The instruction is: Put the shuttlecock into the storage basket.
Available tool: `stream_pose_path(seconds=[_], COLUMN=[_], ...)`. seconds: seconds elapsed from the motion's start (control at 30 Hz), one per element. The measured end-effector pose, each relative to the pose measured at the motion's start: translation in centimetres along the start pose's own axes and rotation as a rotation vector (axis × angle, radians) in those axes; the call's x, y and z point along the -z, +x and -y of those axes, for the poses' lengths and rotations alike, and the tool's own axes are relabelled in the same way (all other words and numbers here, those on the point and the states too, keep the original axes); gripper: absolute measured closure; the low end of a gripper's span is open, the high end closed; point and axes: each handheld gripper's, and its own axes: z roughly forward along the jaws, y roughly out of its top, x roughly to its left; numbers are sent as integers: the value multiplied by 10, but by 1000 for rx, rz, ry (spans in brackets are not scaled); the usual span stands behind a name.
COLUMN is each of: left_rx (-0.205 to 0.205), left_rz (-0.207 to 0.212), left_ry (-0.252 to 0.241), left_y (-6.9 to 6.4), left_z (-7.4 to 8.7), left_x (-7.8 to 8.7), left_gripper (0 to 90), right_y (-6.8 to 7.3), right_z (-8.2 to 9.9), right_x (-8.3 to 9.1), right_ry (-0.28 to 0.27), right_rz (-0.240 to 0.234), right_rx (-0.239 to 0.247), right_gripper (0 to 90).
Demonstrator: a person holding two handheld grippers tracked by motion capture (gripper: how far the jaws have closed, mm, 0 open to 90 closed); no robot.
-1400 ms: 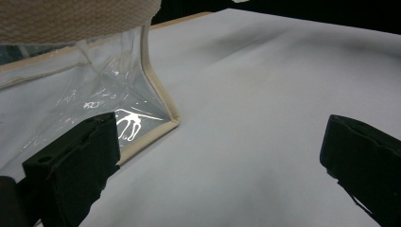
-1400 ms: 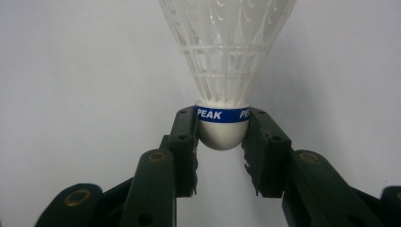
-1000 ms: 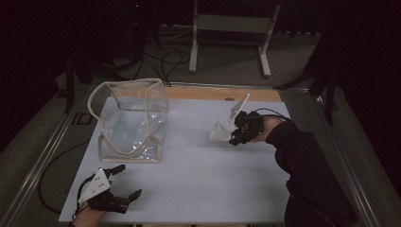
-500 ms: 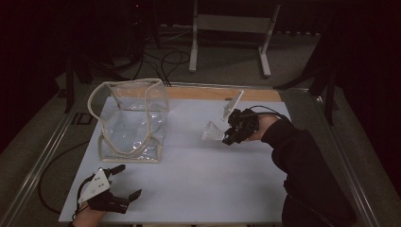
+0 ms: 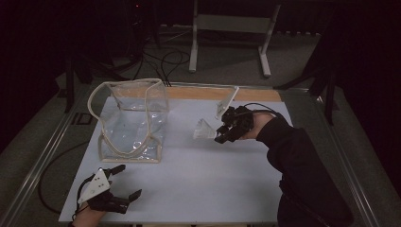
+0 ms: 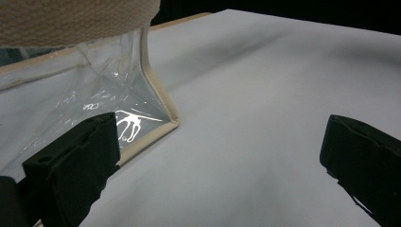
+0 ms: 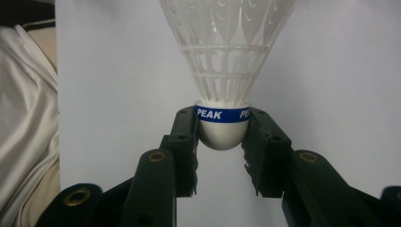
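Above the right half of the white table (image 5: 189, 189), the right gripper (image 5: 218, 136) pinches a white plastic shuttlecock (image 7: 226, 66) by its rounded cork, skirt pointing toward the table's left edge. Compared with a second ago, gripper and shuttlecock have lifted and shifted away from the far right corner, toward the middle. Blue band on the cork reads "PEAK". At the near left corner, the left gripper (image 5: 128, 182) rests unmoved, jaws spread, empty, near the clear plastic bag with cream trim (image 5: 132, 123).
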Motion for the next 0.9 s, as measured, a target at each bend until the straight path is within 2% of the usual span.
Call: stream_pose_path(seconds=[0.4, 0.73, 0.9], left_rx=[-2, -2, -2], left_rz=[2, 5, 6], left_ry=[-1, 5, 4], left_y=[0, 0, -1], left_z=[0, 0, 0], left_x=[0, -1, -1], left_gripper=[4, 4, 4], right_y=[13, 20, 24], right_z=[-27, -51, -65], right_x=[0, 5, 4], right_ry=[-64, -77, -79], right_rz=[-41, -33, -33], right_rx=[66, 84, 109], right_gripper=[662, 663, 663])
